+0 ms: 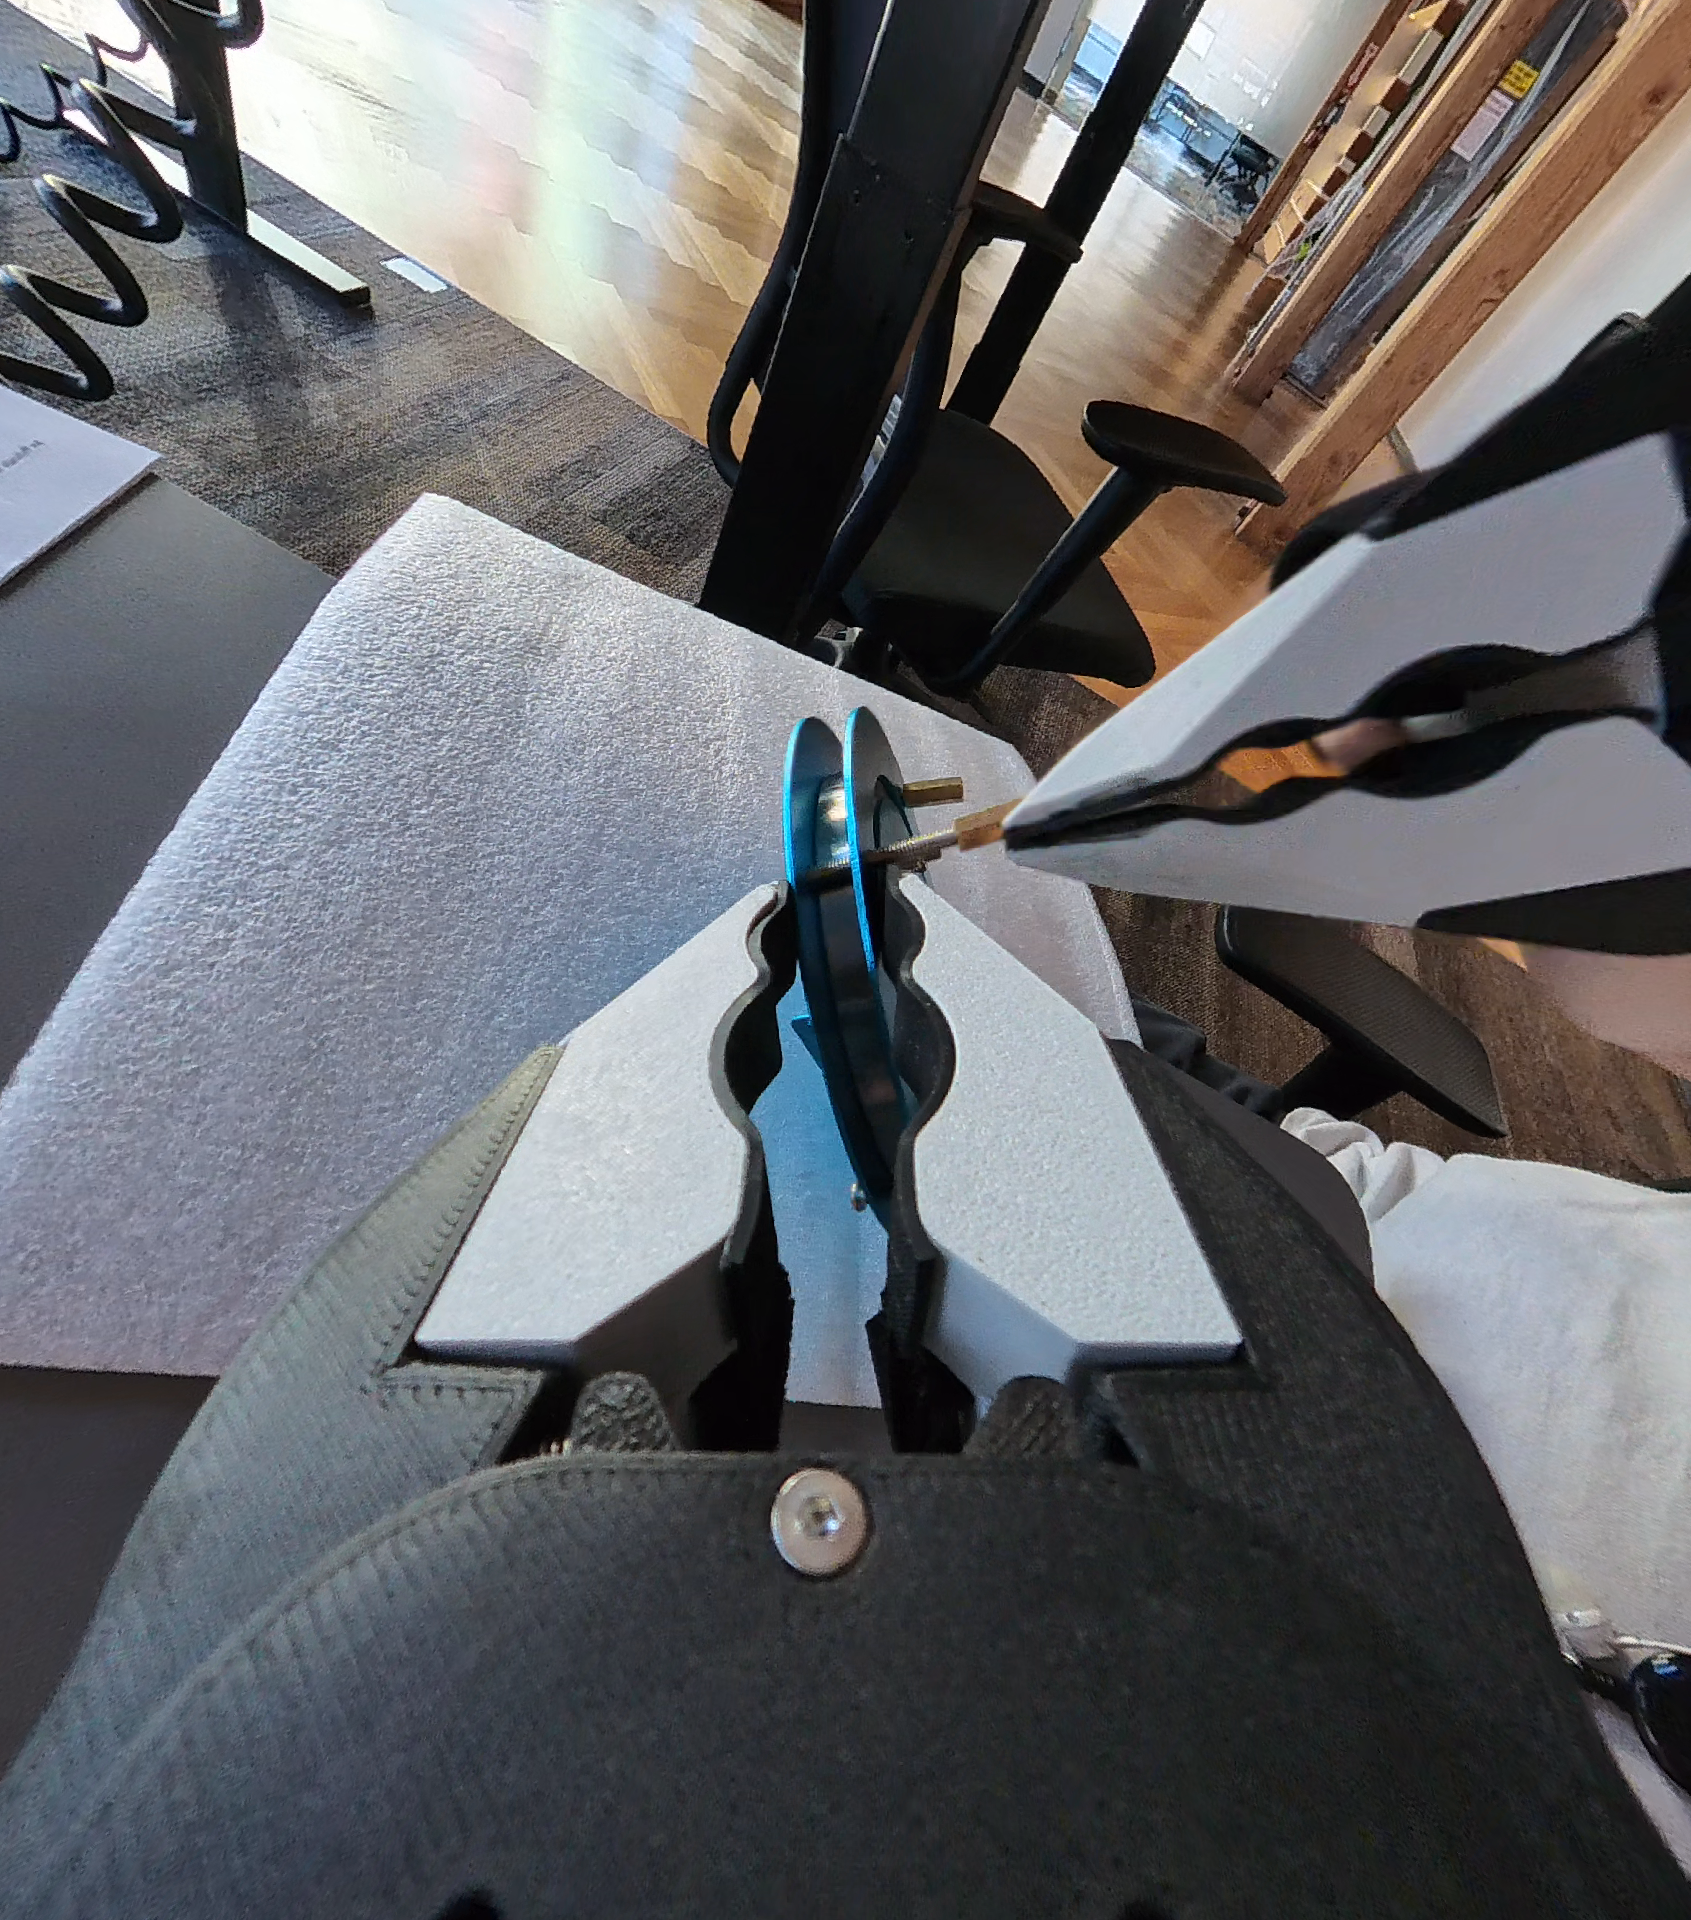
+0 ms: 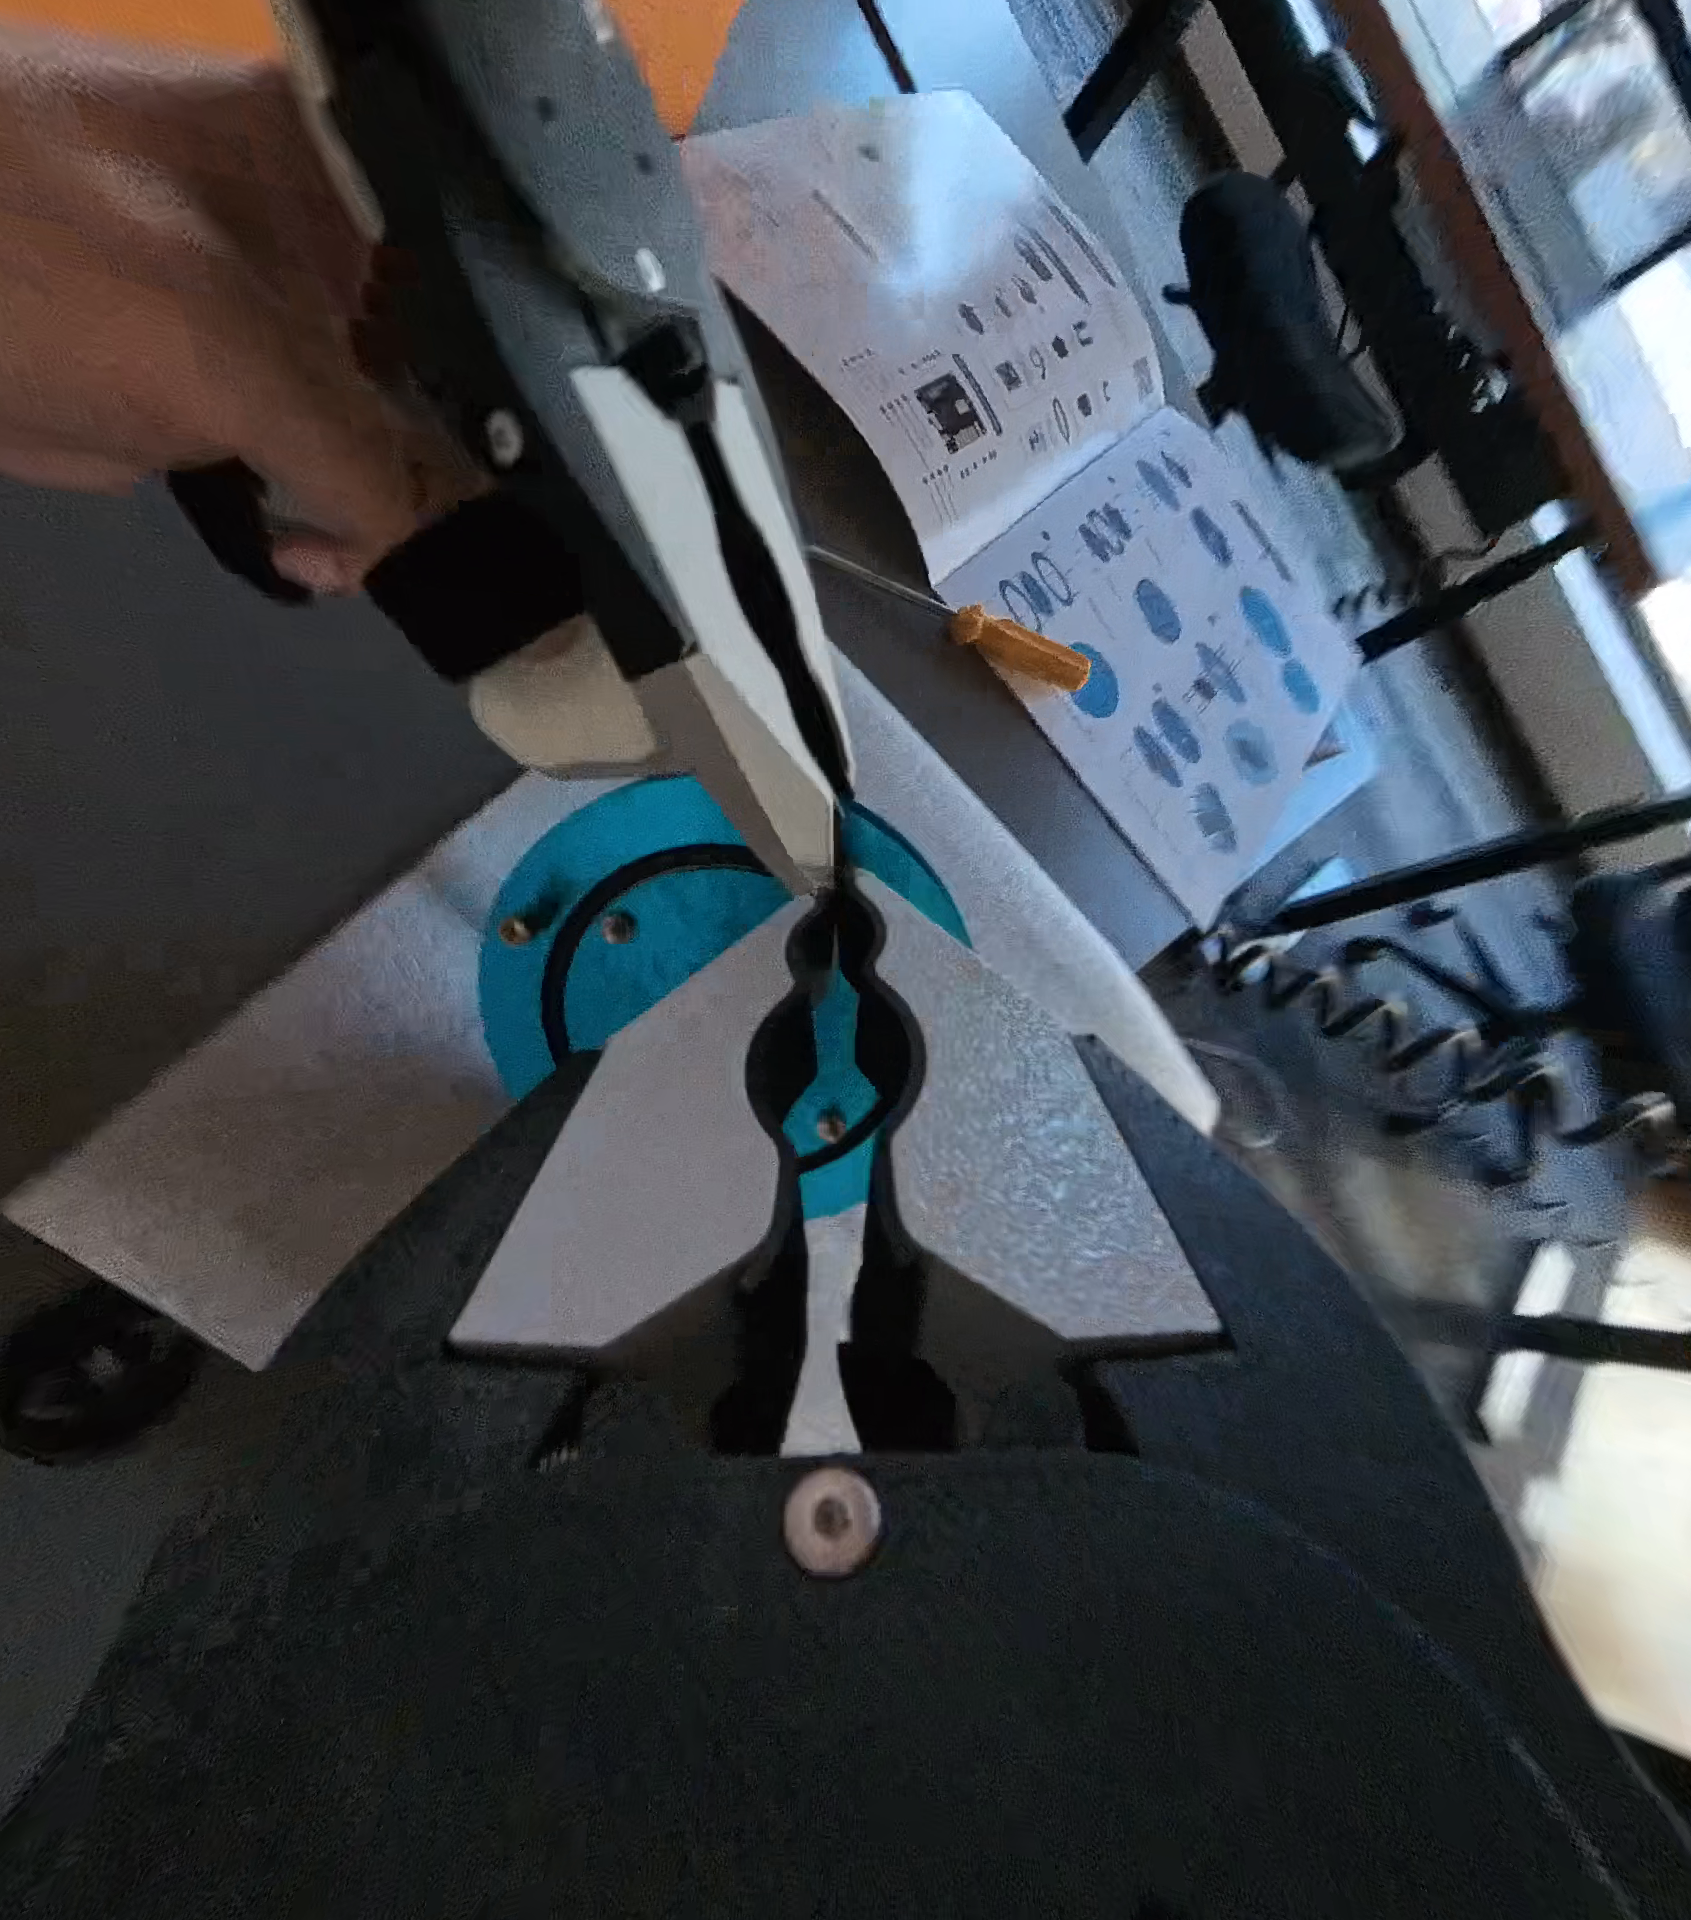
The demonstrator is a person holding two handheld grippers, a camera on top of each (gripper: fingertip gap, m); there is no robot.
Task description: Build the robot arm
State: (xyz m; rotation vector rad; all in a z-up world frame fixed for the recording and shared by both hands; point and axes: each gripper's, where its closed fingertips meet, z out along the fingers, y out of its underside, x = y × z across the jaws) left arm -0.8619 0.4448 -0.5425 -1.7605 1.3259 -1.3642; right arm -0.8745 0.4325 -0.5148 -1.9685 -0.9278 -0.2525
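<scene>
My left gripper (image 1: 846,896) is shut on a blue disc assembly (image 1: 867,764): two thin blue discs held on edge with a metal hub between them, above a white foam sheet (image 1: 405,831). A thin threaded screw (image 1: 908,854) sticks out of the discs to the right. My right gripper (image 1: 1012,831) comes in from the right, its tips shut on a small brass standoff (image 1: 976,831) at the screw's end. A second brass standoff (image 1: 934,790) stands out of the disc just above. In the right wrist view my right gripper (image 2: 828,920) meets the left gripper (image 2: 820,868) over the blue disc (image 2: 633,935).
The foam sheet lies on a dark table (image 1: 41,831). An orange-handled screwdriver (image 2: 1023,649) lies on printed sheets (image 2: 1028,364) beyond the foam. A black round part (image 2: 82,1371) sits beside the foam. Office chairs (image 1: 1007,540) and a black table leg (image 1: 851,312) stand past the table edge. The grippers are tip to tip, or close to it.
</scene>
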